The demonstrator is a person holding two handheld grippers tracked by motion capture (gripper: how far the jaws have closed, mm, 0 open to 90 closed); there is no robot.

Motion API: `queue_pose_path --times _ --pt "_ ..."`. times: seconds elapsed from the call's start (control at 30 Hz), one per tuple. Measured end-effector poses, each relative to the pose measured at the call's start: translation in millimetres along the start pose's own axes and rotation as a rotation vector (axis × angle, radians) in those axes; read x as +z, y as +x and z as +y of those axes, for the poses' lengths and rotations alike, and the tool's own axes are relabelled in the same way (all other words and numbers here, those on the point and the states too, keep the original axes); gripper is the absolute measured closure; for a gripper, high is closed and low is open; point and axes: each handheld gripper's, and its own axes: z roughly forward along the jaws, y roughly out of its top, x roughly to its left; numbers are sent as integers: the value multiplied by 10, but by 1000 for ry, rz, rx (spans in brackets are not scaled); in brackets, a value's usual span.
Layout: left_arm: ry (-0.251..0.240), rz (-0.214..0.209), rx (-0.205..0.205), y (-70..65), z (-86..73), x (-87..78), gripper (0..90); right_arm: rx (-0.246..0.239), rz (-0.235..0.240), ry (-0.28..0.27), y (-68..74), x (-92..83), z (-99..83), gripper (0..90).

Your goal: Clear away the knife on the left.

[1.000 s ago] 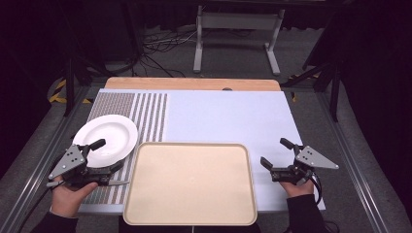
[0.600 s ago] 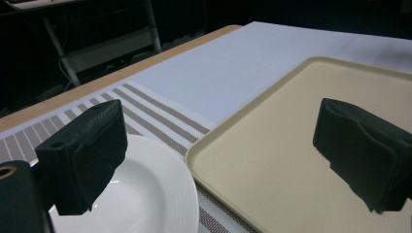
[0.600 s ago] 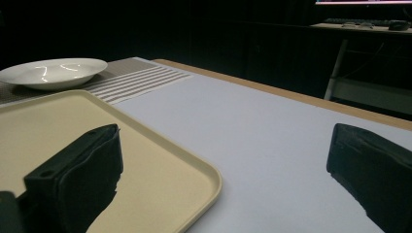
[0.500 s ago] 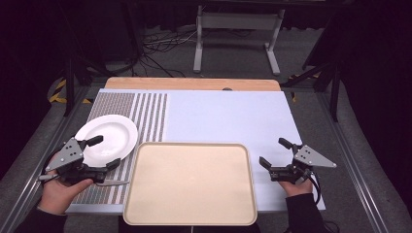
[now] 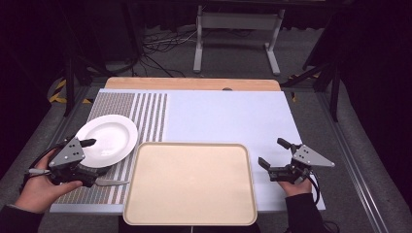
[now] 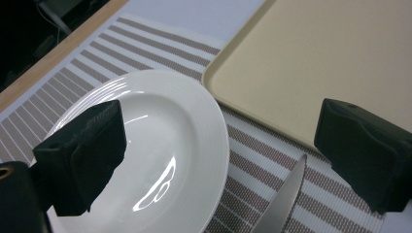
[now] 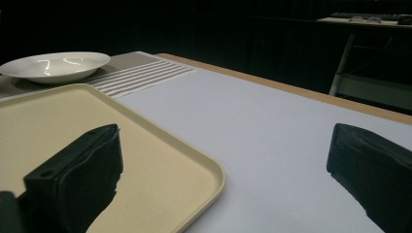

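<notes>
1. At the lower left of the high view we noted the left tool (image 5: 92,162), jaws spread wide and holding nothing. One jaw hung over the near rim of the white plate (image 5: 107,140); the other sat low by a knife (image 5: 112,182).
2. The plate lay on the striped placemat (image 5: 145,114), left of centre, just beside the upper left corner of the tray (image 5: 190,183); whether they touched we could not tell. In the left gripper view the plate (image 6: 160,160) lay between the jaws, with the knife blade (image 6: 286,199) at the bottom edge.
3. At the lower right of the high view we noted the right tool (image 5: 274,154), also wide open and empty, off the tray's right edge over the pale surface (image 5: 228,116).
4. Judgement: the step in hand looked like a grasp of the plate rim. To do it well, one jaw should slide under the lip and one over it, closing squarely, since a glazed rim could slip.
5. Materials: the plate was glossy, round and shallow, with faint rings on the rim. The tray was matte beige, rectangular, with rounded corners and a raised lip. The placemat was woven, with brown and white bands. The knife blade was bright metal.
</notes>
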Motion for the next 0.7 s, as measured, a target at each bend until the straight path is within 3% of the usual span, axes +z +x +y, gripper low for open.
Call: queue_pose_path --times 0.43,0.7 --pt "177 -34 90 61 1 -58 64 3 0 9 2 12 -9 5" --pt "260 -42 131 84 -9 -66 68 8 7 10 -2 20 -14 5"
